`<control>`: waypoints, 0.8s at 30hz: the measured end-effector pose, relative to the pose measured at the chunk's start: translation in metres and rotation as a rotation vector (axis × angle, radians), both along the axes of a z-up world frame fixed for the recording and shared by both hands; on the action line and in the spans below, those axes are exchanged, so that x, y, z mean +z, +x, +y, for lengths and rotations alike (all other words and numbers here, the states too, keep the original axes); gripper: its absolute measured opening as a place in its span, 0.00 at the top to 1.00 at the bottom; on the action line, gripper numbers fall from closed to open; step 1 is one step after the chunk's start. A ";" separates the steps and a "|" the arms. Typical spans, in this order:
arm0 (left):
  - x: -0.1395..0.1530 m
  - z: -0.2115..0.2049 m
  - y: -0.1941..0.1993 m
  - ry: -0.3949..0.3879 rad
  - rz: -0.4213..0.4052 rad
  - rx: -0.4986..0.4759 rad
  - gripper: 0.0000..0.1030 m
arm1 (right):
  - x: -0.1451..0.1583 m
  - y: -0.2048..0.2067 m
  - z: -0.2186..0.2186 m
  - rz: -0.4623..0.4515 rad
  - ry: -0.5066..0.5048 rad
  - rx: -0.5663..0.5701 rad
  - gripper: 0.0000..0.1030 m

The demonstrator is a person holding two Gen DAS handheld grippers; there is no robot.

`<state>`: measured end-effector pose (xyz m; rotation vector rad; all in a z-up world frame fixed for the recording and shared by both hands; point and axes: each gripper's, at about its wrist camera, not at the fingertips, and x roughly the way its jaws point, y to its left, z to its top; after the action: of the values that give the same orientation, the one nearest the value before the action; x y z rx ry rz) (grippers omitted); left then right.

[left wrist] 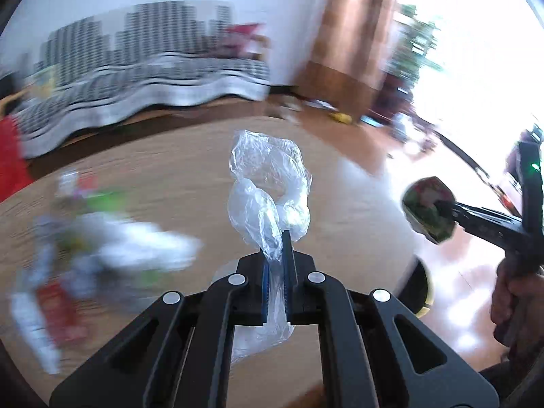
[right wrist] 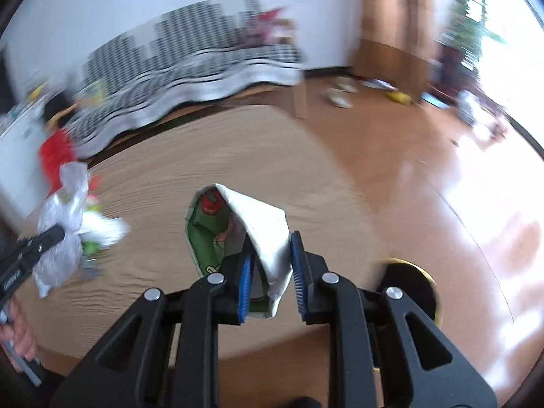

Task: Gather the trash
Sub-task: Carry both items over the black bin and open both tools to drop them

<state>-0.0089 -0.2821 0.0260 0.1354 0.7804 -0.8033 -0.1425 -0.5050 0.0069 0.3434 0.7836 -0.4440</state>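
Note:
My left gripper (left wrist: 277, 238) is shut on a crumpled clear plastic bag (left wrist: 268, 183) and holds it above the round wooden table (left wrist: 190, 183). The bag also shows in the right wrist view (right wrist: 63, 234), at the left. My right gripper (right wrist: 272, 241) is shut on a green and white snack wrapper (right wrist: 234, 227), lifted over the table (right wrist: 238, 153). The same wrapper shows in the left wrist view (left wrist: 430, 209), at the right, held in the right gripper. More trash (left wrist: 102, 234) lies blurred on the table's left side; it also shows in the right wrist view (right wrist: 102, 224).
A black bin with a yellow rim (right wrist: 411, 289) stands on the floor beside the table's right edge; it also shows in the left wrist view (left wrist: 416, 289). A sofa with a checked cover (left wrist: 142, 74) stands behind the table. Shiny wooden floor (right wrist: 442, 187) lies to the right.

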 end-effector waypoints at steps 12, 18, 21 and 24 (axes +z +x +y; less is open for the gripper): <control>-0.102 -0.225 -0.113 0.065 0.168 -0.417 0.95 | -0.083 -0.152 -0.143 0.129 0.100 -0.321 0.79; -0.154 -0.275 -0.118 0.143 0.213 -0.471 0.95 | -0.113 -0.166 -0.167 0.172 0.181 -0.340 0.79; -0.170 -0.285 -0.113 0.165 0.236 -0.465 0.95 | -0.118 -0.156 -0.168 0.184 0.196 -0.343 0.79; -0.173 -0.292 -0.106 0.167 0.251 -0.464 0.95 | -0.122 -0.153 -0.171 0.186 0.222 -0.351 0.79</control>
<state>-0.1152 -0.5746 -0.1474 0.3800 1.0734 -1.2085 -0.2959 -0.6759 -0.1153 0.6593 0.9605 -0.7275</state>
